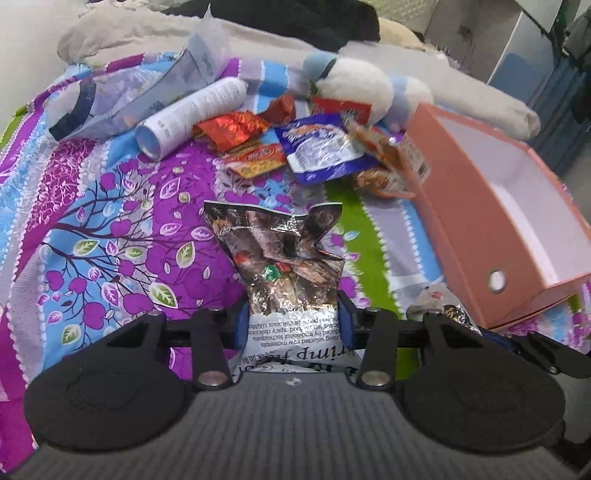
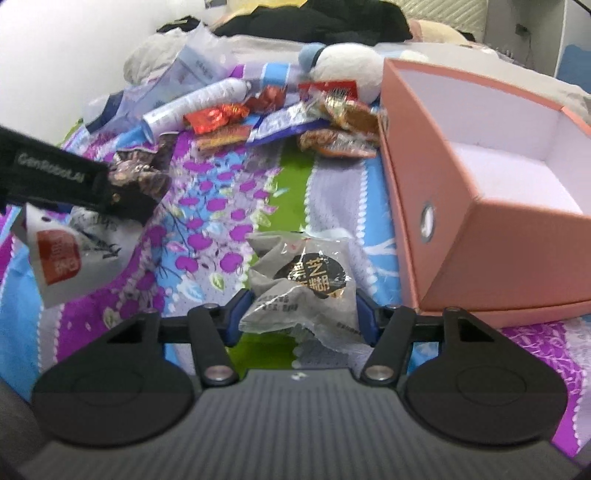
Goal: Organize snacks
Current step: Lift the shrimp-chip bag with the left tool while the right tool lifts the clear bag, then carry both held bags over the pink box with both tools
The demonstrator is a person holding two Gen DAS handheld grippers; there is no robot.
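lengthwise, the shrimp packet (image 1: 284, 266) points forward from the left tongs (image 1: 293, 325).

Snack packets (image 1: 273, 147) heaped beside open pink box (image 1: 461, 206)

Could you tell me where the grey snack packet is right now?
The grey snack packet is held in the right gripper, just left of the pink box.

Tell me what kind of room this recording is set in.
Most likely a bedroom: snacks lie on a floral bedsheet, with a plush toy and a pale pillow behind them.
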